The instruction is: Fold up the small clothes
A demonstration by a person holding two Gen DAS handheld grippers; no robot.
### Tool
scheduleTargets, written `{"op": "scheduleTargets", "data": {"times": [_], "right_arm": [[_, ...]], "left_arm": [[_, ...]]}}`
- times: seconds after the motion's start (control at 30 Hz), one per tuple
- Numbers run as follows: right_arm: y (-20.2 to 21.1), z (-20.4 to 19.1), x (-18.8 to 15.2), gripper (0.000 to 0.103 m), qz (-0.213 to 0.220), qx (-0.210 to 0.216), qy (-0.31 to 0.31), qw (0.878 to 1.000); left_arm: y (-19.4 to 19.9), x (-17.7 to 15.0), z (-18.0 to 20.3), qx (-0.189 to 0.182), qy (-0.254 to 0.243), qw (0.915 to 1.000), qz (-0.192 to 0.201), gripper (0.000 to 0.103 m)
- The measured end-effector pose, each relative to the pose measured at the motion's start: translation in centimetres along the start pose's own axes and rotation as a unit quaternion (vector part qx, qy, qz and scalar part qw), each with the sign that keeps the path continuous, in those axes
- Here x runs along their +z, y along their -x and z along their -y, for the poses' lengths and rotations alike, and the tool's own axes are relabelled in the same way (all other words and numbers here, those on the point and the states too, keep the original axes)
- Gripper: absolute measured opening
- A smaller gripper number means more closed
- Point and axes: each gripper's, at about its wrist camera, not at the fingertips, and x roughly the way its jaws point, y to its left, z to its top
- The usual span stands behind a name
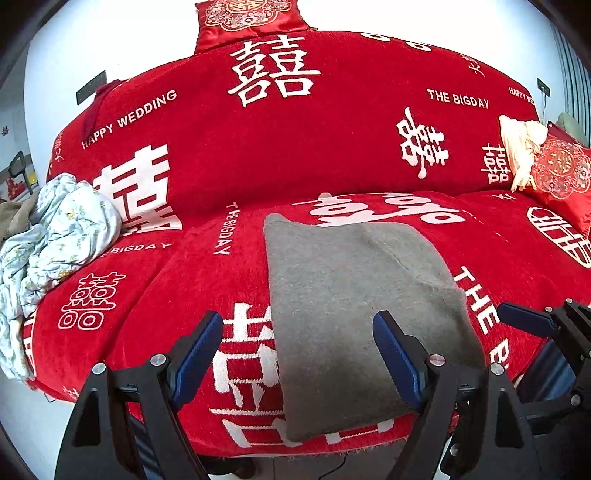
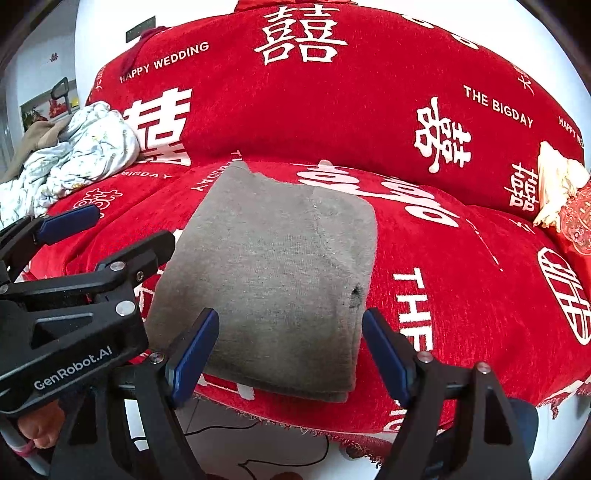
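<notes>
A grey garment [image 1: 354,310] lies folded into a flat rectangle on the red sofa seat [image 1: 177,280], reaching the front edge; it also shows in the right wrist view [image 2: 273,273]. My left gripper [image 1: 299,354] is open and empty, hovering over the garment's near left part. My right gripper [image 2: 290,354] is open and empty, just above the garment's near edge. The right gripper's blue finger [image 1: 524,319] shows at the right of the left wrist view; the left gripper's body [image 2: 74,288] shows at the left of the right wrist view.
A crumpled pale floral cloth [image 1: 55,240] lies at the sofa's left end. A cream cloth [image 1: 521,151] and a red embroidered cushion [image 1: 561,173] lie at the right end. Another red cushion [image 1: 251,18] tops the backrest. Cables [image 2: 229,428] lie on the floor below.
</notes>
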Motion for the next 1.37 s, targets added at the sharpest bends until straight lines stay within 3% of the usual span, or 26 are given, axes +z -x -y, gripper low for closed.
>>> {"op": "scheduleTargets", "data": {"times": [1.37], "right_arm": [[-0.21,0.20,-0.17,0.082,-0.006,0.003,-0.006,1.000]], "left_arm": [[-0.36,-0.35,-0.66,0.016,-0.001,0.9998,-0.009,0.084]]}}
